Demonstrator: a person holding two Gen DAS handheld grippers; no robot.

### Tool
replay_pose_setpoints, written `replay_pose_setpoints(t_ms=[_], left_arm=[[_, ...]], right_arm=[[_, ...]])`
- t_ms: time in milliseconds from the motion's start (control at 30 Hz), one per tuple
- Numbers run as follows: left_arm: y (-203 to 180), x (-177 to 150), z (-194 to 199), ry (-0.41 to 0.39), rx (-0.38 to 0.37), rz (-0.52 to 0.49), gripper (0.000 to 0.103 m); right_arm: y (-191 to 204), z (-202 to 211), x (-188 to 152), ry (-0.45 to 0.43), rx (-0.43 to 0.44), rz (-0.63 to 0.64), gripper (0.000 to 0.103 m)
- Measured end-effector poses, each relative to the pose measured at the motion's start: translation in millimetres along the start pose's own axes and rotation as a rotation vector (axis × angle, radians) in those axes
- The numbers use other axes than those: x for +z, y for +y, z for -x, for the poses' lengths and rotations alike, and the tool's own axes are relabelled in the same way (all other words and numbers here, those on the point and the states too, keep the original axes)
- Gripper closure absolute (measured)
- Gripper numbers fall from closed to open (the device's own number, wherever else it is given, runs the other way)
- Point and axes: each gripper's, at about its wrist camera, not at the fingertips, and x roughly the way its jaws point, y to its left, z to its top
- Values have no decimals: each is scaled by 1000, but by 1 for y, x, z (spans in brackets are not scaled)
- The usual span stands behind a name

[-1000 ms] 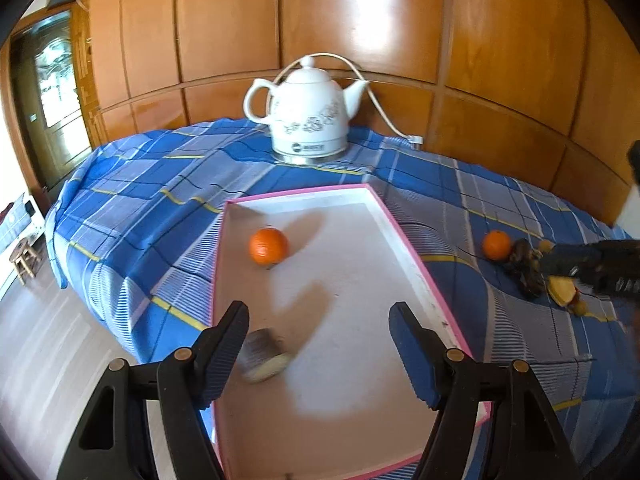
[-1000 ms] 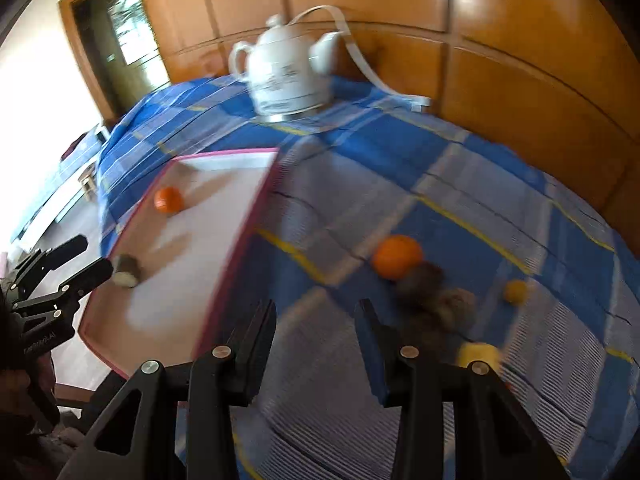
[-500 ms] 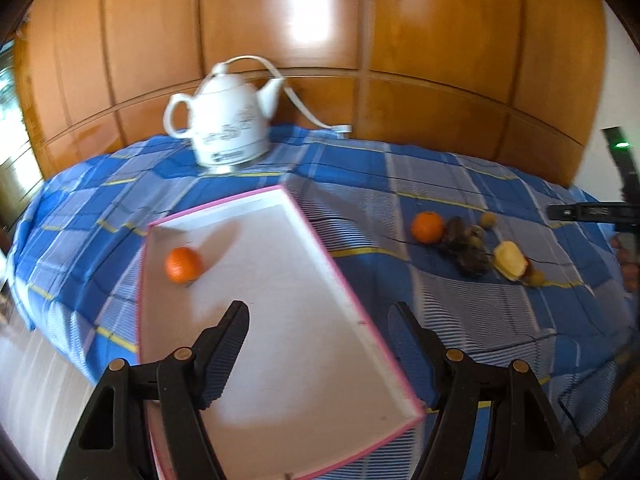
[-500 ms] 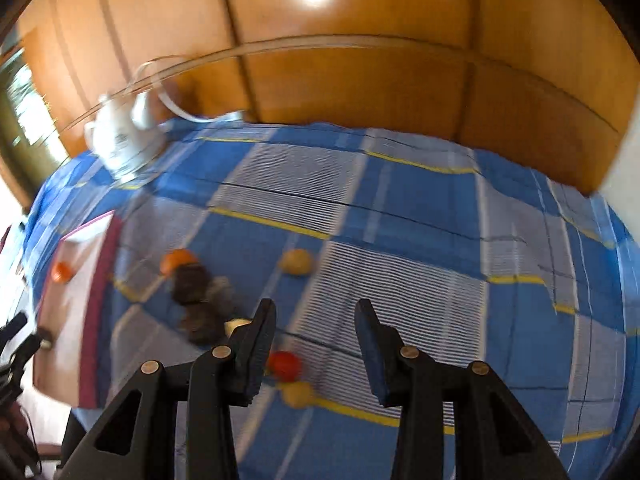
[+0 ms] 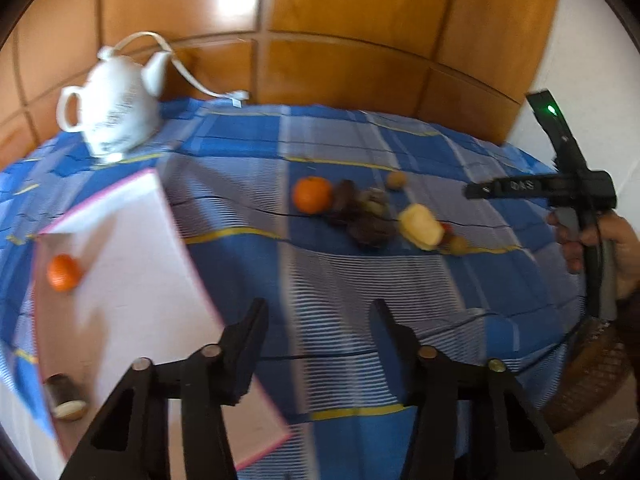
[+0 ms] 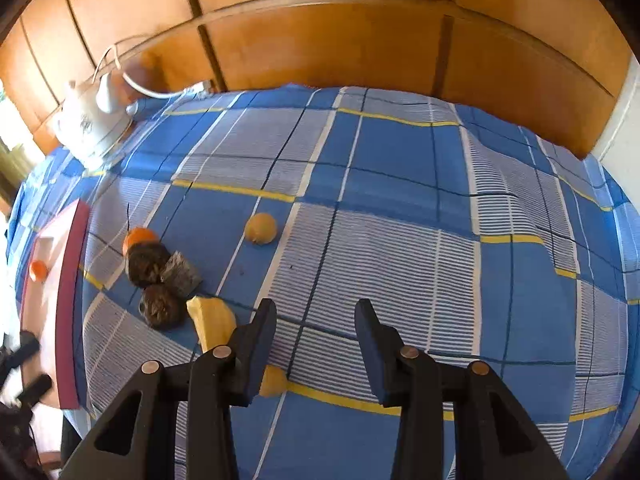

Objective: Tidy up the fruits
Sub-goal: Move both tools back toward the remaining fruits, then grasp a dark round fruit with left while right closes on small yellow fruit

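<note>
A white tray with a pink rim (image 5: 120,280) holds an orange (image 5: 63,272) and a brown cut fruit (image 5: 66,398) near its front corner. To its right, loose fruit lies on the blue checked cloth: an orange (image 5: 312,194), dark brown fruits (image 5: 368,228), a yellow piece (image 5: 422,226) and a small tan ball (image 5: 397,179). My left gripper (image 5: 320,312) hovers over the cloth by the tray's right rim, jaws closing with nothing between them. My right gripper (image 6: 316,312) is open and empty, just right of the yellow piece (image 6: 212,320) and a small yellow fruit (image 6: 274,382).
A white kettle (image 5: 116,116) with its cord stands at the back left against the wooden panel wall. A hand (image 5: 624,252) holds the right gripper's handle at the table's right edge. A wicker object (image 5: 592,380) sits below that edge.
The left view swung right, from over the tray to the cloth beside it, and its jaws narrowed. The right view swept right past the fruit pile; its jaws kept the same gap.
</note>
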Motion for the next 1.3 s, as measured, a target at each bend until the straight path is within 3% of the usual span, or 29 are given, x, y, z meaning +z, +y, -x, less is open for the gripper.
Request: replay_pose_setpoints(t_ms=[167, 400, 600, 800, 900, 1167, 1300], left_arm=[[-22, 6, -13, 27, -42, -43, 60], [-25, 3, -26, 73, -52, -37, 60], [-22, 5, -29, 73, -52, -30, 60], [-10, 11, -35, 77, -49, 21, 59], [-3, 14, -37, 83, -54, 50, 60], [22, 31, -46, 95, -88, 180, 62], [26, 46, -51, 77, -76, 191, 63]], right_arm=[[1, -4, 0, 39, 30, 10, 62], [19, -6, -7, 121, 166, 107, 62], [44, -15, -21, 184, 142, 257, 62], [51, -27, -30, 218, 47, 338, 67], [47, -30, -30, 219, 19, 338, 79], [44, -33, -28, 223, 23, 332, 79], [46, -34, -27, 222, 13, 349, 79]])
